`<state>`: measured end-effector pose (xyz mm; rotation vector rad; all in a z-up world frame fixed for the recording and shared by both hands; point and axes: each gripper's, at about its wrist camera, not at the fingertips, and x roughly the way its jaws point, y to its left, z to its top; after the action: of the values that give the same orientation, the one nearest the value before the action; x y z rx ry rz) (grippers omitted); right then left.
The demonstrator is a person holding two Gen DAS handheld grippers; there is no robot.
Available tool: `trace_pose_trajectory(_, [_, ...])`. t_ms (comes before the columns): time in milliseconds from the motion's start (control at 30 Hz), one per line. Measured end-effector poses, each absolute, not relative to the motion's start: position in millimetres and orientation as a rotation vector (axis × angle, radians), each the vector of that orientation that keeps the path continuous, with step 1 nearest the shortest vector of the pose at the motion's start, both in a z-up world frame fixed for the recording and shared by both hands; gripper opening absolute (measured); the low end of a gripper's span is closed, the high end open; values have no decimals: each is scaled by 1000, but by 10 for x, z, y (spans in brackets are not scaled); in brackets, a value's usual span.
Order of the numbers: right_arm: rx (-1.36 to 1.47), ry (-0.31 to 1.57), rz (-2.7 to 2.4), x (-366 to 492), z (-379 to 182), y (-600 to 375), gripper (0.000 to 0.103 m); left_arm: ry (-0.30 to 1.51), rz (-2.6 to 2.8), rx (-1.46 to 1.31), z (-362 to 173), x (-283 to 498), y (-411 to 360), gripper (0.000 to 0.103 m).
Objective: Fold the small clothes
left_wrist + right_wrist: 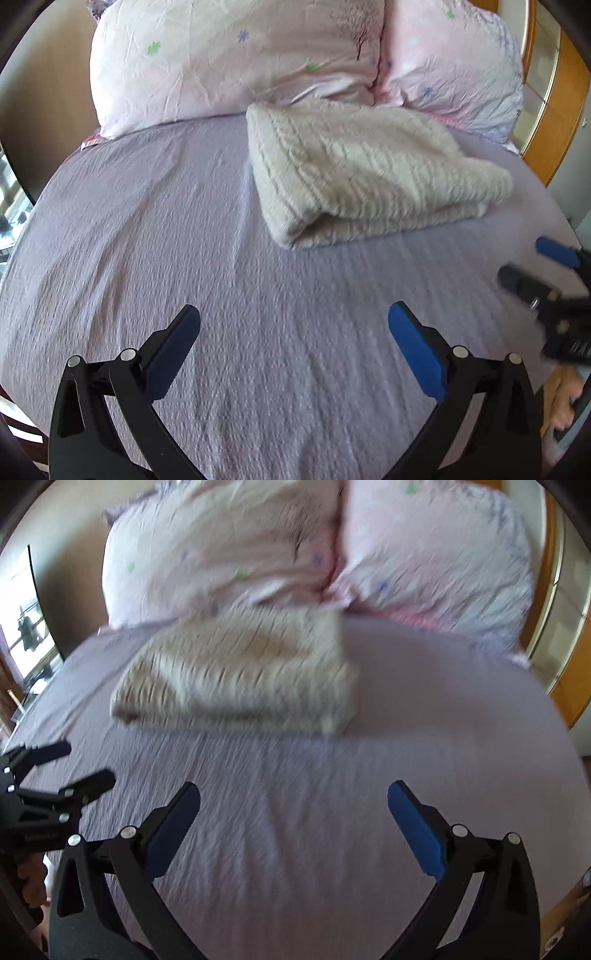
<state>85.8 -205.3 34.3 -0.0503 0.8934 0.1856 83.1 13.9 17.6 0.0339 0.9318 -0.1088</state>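
A cream ribbed knit garment (365,173) lies folded in a thick rectangle on the lilac bed sheet (166,240), just below the pillows. It also shows, blurred, in the right wrist view (243,672). My left gripper (293,321) is open and empty, hovering over bare sheet well short of the garment. My right gripper (293,801) is open and empty too, over bare sheet in front of the garment. The right gripper shows at the right edge of the left wrist view (532,262). The left gripper shows at the left edge of the right wrist view (85,762).
Two pink pillows (229,59) (454,62) lean at the head of the bed behind the garment. A wooden wardrobe (554,122) stands at the right. A wall and window are at the left (26,627).
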Motion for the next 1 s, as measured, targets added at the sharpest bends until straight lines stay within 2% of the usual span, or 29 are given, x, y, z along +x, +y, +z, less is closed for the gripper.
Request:
trace_pose_trajectory(267, [-92, 962, 141, 1034, 21, -1808, 101, 951, -75, 68, -9, 731, 188, 102])
trace_pose_trajectory(1000, [-66, 953, 137, 955, 9, -1822, 101, 904, -83, 72, -25, 697, 202, 102])
